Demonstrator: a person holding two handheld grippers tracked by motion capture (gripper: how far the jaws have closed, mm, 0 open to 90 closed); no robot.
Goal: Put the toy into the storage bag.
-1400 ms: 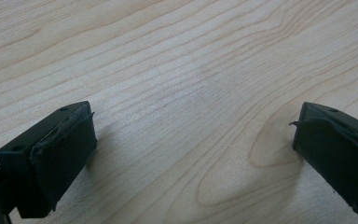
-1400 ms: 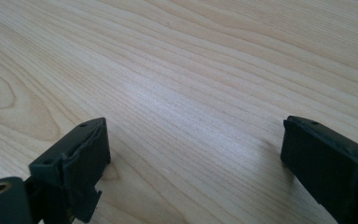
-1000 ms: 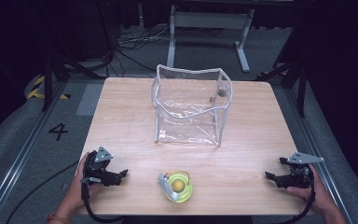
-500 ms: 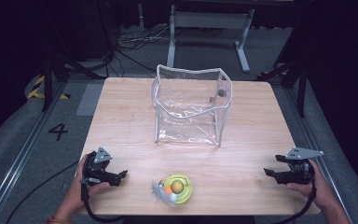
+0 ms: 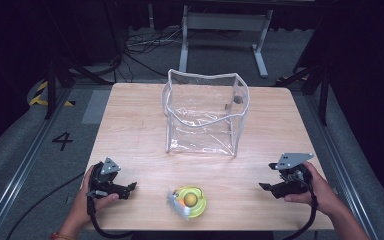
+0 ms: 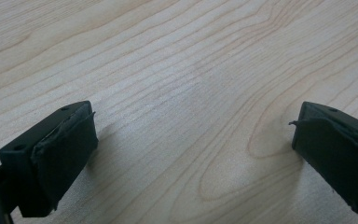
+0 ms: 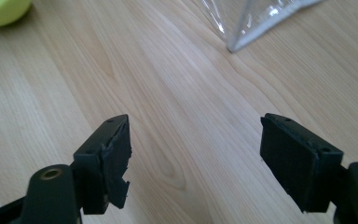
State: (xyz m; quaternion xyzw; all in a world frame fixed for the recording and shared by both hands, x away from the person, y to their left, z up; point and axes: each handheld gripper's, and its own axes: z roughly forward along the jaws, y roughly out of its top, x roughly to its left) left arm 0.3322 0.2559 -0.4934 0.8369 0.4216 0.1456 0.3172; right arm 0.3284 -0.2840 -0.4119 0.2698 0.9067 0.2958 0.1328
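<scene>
Toy (image 5: pixel 189 201) slightly shifted; one clear bag (image 5: pixel 205 112), two grippers, fingers apart, empty

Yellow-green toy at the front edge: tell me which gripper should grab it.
Left, probably. The left gripper sits nearer the toy than the right gripper; both are open and empty, resting on the table.

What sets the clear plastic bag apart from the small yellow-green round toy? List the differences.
The clear plastic bag stands tall and see-through at mid-table; the small yellow-green round toy lies low and opaque near the front edge. The bag is boxy, the toy round. Both rest on the wooden table, ungripped.
</scene>
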